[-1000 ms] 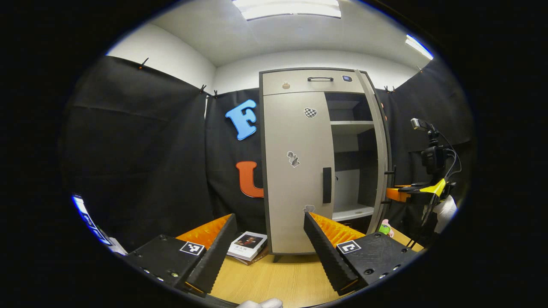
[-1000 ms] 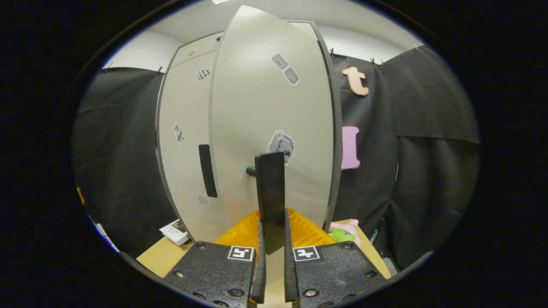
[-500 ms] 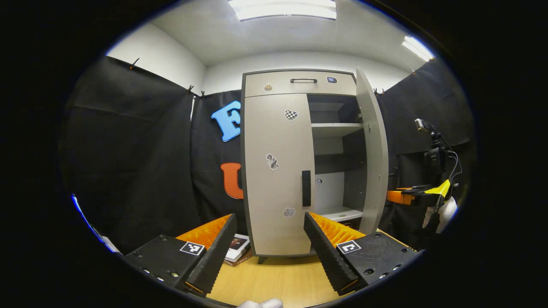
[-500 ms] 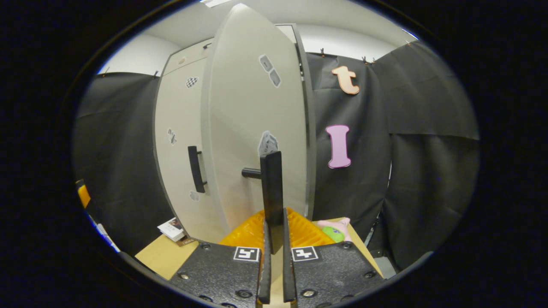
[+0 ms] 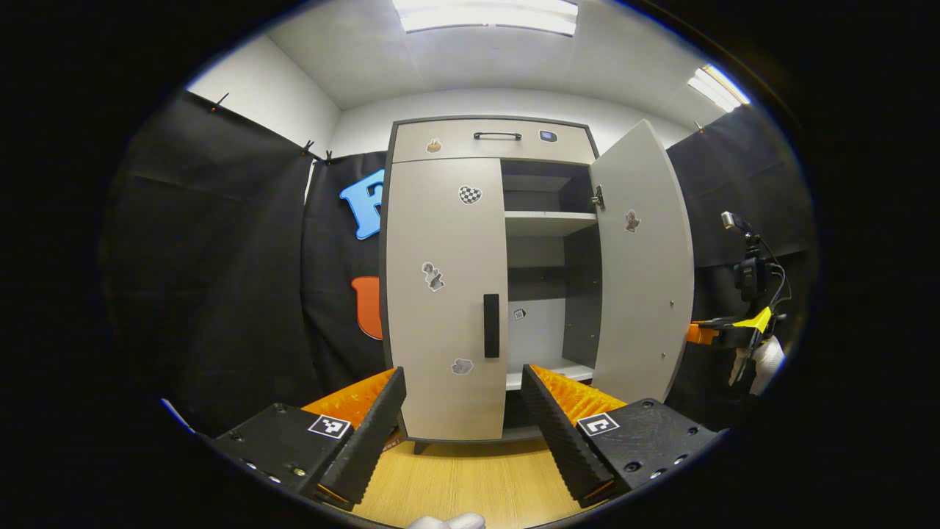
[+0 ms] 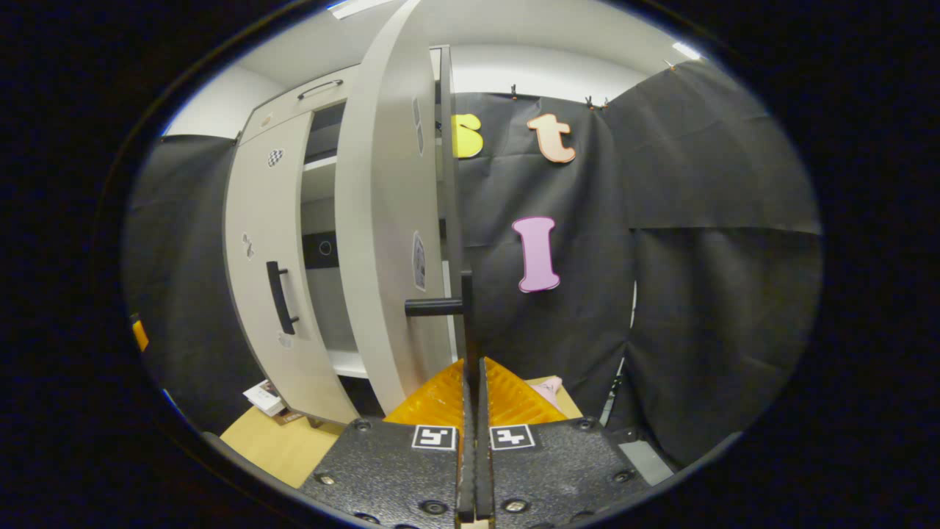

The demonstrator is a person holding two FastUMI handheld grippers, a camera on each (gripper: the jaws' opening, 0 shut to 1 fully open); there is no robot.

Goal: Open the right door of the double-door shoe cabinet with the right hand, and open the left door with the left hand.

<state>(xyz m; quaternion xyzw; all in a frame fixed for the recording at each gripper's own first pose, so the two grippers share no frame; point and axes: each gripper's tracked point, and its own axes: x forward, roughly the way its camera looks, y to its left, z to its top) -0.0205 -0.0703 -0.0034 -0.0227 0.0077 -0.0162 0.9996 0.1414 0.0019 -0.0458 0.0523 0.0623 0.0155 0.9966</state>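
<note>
So my left gripper (image 5: 463, 419) is spread wide with nothing between the fingers, hanging in front of the shoe cabinet (image 5: 492, 139), and the thing that matters for the next move is the left door handle (image 5: 491, 325): it sits dead ahead of the gripper and a bit above the fingertips, just about centred in the gap, but well apart from them, so I reckon it's mostly a straight push forward with a small lift. That handle is a vertical bar, long axis up and down, mounted at the inner edge of the left door (image 5: 446, 294), which is shut flat against the cabinet. The fingers open sideways, so they're already lined up to close across the bar, no roll needed as far as I can judge. Off to that gripper's right, the right door (image 5: 645, 264) is swung way out, inner face showing, with shelves visible in the opening. My right gripper (image 6: 471, 411) is clamped on the right door handle (image 6: 465, 323), fingers nearly together on the bar, with the door edge-on just left of it. From that view the left door handle is far off to the left, so the left gripper is clearly the nearer one for it. Count: one cabinet, two doors, one vertical handle on each, one drawer handle (image 5: 497, 135) up top, two grippers. Wooden floor (image 5: 470, 477) under the left fingers.
</note>
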